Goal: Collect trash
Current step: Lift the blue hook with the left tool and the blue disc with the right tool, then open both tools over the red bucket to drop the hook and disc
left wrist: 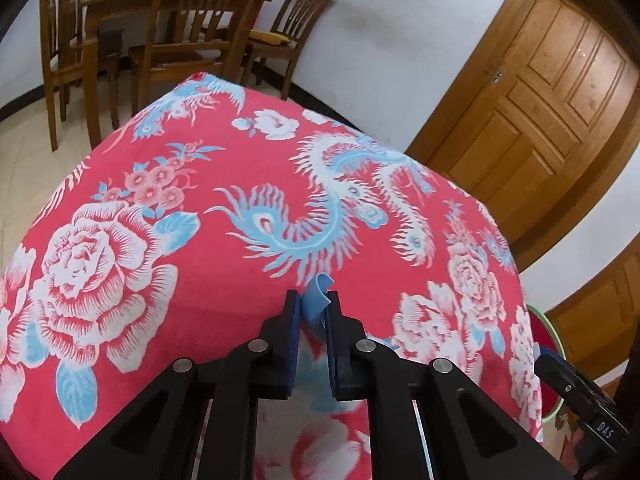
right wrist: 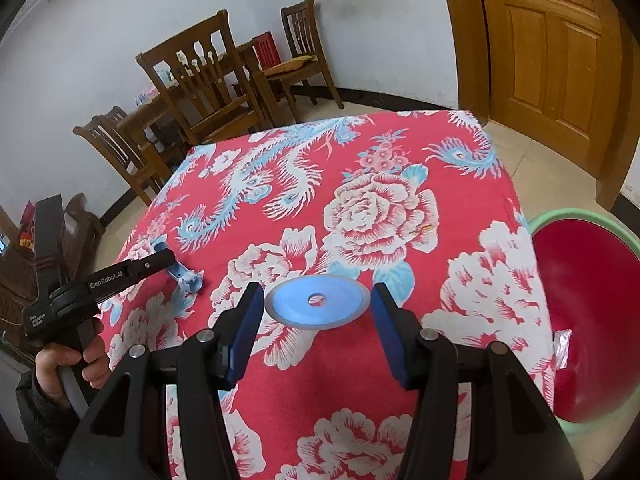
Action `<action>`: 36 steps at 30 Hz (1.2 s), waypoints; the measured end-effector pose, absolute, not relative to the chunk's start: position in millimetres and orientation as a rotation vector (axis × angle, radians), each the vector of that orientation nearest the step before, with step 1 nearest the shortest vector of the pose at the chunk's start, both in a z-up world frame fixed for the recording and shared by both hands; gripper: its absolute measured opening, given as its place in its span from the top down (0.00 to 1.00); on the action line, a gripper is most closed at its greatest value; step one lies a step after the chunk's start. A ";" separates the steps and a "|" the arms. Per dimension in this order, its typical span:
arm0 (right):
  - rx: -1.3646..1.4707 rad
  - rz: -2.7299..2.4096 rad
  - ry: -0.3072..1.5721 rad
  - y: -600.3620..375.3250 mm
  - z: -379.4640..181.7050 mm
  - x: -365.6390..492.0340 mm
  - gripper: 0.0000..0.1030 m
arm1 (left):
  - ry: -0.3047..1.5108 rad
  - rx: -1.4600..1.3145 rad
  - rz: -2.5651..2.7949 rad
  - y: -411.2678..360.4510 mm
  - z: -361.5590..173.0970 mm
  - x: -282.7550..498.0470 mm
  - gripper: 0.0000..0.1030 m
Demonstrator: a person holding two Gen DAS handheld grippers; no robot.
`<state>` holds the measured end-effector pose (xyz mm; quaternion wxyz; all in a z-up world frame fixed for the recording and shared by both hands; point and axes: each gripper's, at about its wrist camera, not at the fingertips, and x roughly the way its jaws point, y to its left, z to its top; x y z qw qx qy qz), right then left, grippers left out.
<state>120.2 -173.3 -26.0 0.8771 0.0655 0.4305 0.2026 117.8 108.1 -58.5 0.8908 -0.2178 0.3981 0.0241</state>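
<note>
Red flowery cloth (right wrist: 360, 360) covers one table. One left gripper (left wrist: 313, 312) pinches a small blue scrap (left wrist: 317, 300) tight between its fingers. One right gripper (right wrist: 316, 300) is spread wide, with one blue disc (right wrist: 318, 305) lying flat between its fingers. To its right sits one red tub (right wrist: 592, 320) with a green rim.

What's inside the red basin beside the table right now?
In the red basin, a crinkled clear wrapper lies against its near wall. The tablecloth hides the rest of that side.
</note>
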 end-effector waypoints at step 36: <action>0.271 0.109 0.773 -333.3 12.4 75.4 0.44 | 0.774 -0.271 -0.268 -43.4 10.3 134.0 0.89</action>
